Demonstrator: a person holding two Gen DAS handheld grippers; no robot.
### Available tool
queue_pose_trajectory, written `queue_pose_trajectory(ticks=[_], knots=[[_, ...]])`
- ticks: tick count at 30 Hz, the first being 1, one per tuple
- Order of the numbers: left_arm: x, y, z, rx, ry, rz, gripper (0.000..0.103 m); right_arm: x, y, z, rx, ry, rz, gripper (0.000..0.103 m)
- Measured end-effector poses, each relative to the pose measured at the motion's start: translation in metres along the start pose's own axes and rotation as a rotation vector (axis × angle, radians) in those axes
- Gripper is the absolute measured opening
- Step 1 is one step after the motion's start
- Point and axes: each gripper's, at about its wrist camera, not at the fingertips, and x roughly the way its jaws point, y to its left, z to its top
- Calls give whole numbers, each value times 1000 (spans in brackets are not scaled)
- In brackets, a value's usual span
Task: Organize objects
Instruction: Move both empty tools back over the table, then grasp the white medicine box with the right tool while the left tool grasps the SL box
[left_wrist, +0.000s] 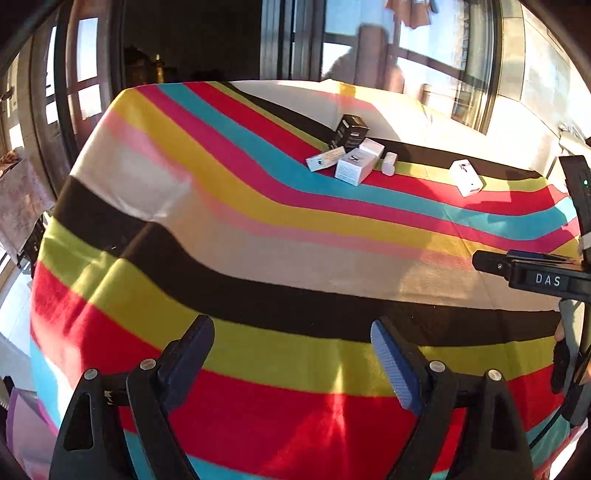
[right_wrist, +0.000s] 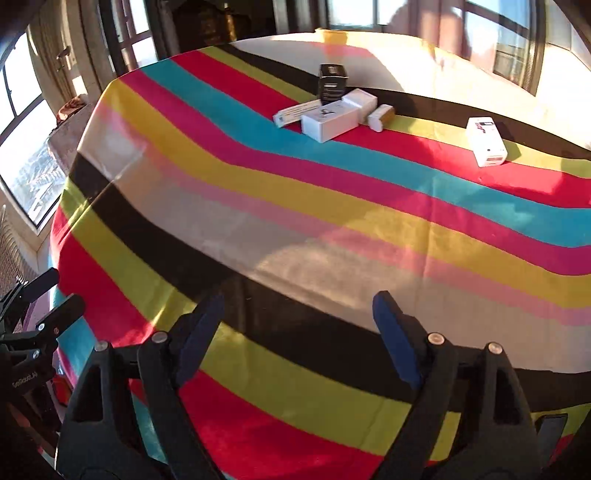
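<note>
Both the left gripper and right gripper gape wide, empty, above the striped bench; the small boxes are clustered far off, all closed.

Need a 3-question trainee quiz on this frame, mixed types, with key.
1. True or false: the black box stands upright behind the white boxes.
2. The lone white box lies apart from the cluster, toward which side of the right wrist view: A left, B right?
3. Fill in: the jaws of both the left gripper and the right gripper are ____ and hold nothing.

Key: 1 true; 2 B; 3 open.
</note>
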Motion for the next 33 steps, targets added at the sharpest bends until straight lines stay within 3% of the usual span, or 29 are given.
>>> queue_pose_trajectory(ticks=[3, 6, 12, 16, 17, 18, 19, 23, 29, 33], knots=[[49, -28, 25, 0, 65, -47, 88, 25, -75, 34, 137, 23, -78, 86], [79, -38, 36, -8, 98, -38, 88, 48, -122, 67, 182, 22, -168, 86], [86, -34, 39, -19, 94, -68, 89, 104, -159, 134, 98, 22, -264, 86], [90, -34, 47, -26, 121, -88, 89, 137, -172, 158, 63, 56, -296, 86], [94, -34, 51, -24, 130, -95, 89, 141, -174, 158, 60, 63, -294, 86], [97, -35, 57, -21, 131, -96, 89, 141, -174, 155, 51, 64, -289, 78], [102, -37, 64, -15, 125, -90, 89, 138, -173, 152, 46, 67, -293, 43], [136, -53, 99, 33, 105, -48, 89, 100, -157, 120, 150, 68, -154, 45], [209, -81, 160, 89, 135, 0, 89, 43, -102, 58, 116, 41, 8, 45], [243, -85, 191, 51, 148, 34, 89, 21, -77, 30, 56, 42, 59, 45]])
